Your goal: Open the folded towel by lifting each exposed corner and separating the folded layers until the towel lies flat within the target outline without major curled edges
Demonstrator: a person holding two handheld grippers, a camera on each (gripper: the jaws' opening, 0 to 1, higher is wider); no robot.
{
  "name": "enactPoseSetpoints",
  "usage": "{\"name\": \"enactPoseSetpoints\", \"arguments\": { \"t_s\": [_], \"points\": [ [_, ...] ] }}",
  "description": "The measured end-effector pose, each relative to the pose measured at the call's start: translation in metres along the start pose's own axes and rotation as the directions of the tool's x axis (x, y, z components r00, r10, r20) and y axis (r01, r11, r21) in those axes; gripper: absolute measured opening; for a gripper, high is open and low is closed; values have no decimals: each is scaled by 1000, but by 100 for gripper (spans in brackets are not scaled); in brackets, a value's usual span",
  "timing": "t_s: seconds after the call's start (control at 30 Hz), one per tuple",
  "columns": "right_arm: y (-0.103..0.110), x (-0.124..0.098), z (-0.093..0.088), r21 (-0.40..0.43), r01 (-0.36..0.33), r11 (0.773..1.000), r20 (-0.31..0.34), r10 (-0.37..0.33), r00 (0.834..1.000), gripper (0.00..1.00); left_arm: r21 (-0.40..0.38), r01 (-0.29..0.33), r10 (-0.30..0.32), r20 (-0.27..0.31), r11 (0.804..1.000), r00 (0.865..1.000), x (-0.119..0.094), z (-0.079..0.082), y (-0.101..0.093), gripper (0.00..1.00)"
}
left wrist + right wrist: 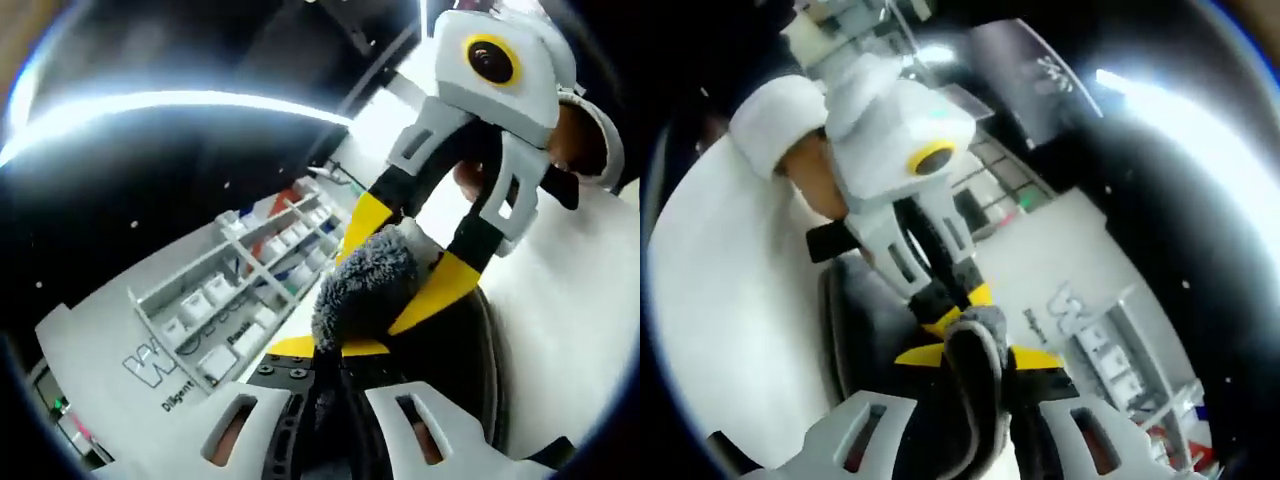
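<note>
Fuzzy dark-grey towel (365,290), white plastic grippers with yellow-tipped black jaws, white sleeve cuff (775,118), white table (570,300)

The towel (370,285) is looking soft and fuzzy, a dark grey cloth with a rough, fluffy pile. The left gripper (330,350) is showing smooth white plastic with matt yellow tips, and so is the right gripper (975,355). The desk (570,300) is looking white, smooth and matt. The rack (250,280) is looking like smooth pale grey plastic.
</note>
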State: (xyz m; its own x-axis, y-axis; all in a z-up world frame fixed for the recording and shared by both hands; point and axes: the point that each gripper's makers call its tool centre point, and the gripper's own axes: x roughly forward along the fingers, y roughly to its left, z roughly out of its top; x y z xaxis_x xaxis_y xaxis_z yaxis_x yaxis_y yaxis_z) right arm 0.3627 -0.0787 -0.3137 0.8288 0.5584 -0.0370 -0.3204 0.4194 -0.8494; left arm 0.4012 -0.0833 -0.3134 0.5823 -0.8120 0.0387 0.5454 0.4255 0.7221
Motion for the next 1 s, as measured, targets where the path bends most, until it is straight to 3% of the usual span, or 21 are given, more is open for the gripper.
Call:
{"name": "enactPoseSetpoints", "arguments": {
  "t_s": [0.23, 0.47, 0.67, 0.83, 0.87, 1.0],
  "points": [
    [-8, -5, 5, 59, 21, 998, 33, -23, 999, 5, 75, -17, 18, -13, 997, 1000, 1, -2, -1, 5],
    [-4, -4, 8, 209, -21, 978, 65, 8, 998, 1, 96, -21, 23, -14, 995, 1000, 1, -1, -1, 9],
    [-10, -7, 5, 390, -35, 920, 93, -1, 996, 0, 90, -24, 26, -27, 996, 999, 1, -4, 0, 12],
    [-24, -11, -3, 557, -14, 830, 94, -46, 995, 0, 77, -28, 32, -53, 997, 998, 2, -11, 3, 14],
    [-26, -12, -4, 602, -20, 798, 104, -54, 993, 0, 72, -29, 33, -57, 997, 998, 2, -12, 3, 15],
    [-36, -17, -18, 792, -33, 610, 105, -83, 991, 0, 61, -42, 46, -76, 997, 996, 2, -17, 7, 15]
  ]
}}
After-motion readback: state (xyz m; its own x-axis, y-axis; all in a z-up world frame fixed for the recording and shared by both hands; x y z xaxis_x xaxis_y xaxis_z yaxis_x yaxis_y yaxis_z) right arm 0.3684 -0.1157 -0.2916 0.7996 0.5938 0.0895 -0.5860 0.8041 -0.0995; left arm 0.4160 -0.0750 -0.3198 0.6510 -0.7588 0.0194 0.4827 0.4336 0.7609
